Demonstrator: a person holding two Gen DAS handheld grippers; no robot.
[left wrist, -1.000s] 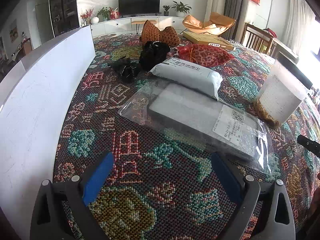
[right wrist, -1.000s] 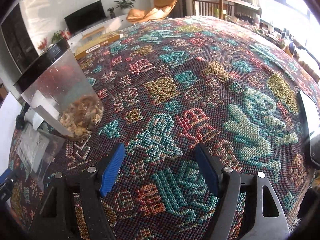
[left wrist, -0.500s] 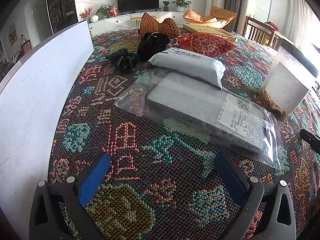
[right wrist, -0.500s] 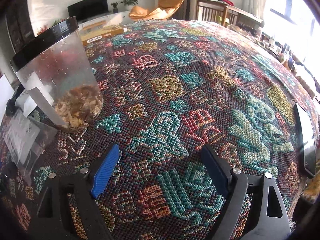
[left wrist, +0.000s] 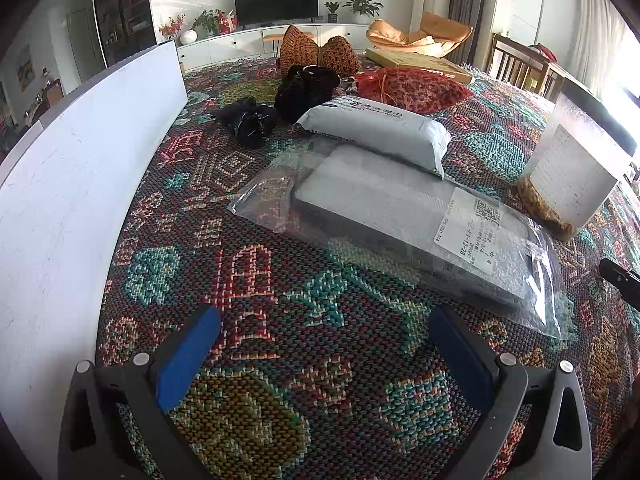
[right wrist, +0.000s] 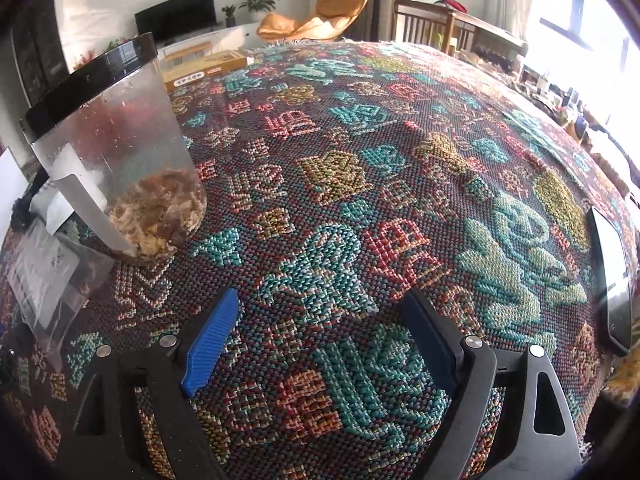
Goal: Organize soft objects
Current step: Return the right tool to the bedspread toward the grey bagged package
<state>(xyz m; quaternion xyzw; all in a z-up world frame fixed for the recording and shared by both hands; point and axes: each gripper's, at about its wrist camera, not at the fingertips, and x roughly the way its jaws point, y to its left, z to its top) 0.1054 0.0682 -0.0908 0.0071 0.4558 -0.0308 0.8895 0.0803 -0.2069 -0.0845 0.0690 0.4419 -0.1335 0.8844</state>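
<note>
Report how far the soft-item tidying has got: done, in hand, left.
Done: nothing looks sorted; the clear-bagged grey pack, white soft pack, black bundles and red mesh pouch all lie loose on the patterned cloth.

In hand: nothing. The left tool is open over bare cloth before the bagged pack; the right tool is open and empty beside the plastic jar.

Left: every pickup and placement.

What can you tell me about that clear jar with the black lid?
The jar is clear plastic, widening toward a black lid, standing upright on the patterned tablecloth. Brownish dried bits fill only its bottom. A white label covers one side. A flat plastic-wrapped package lies beside it. Neither gripper touches it.
</note>
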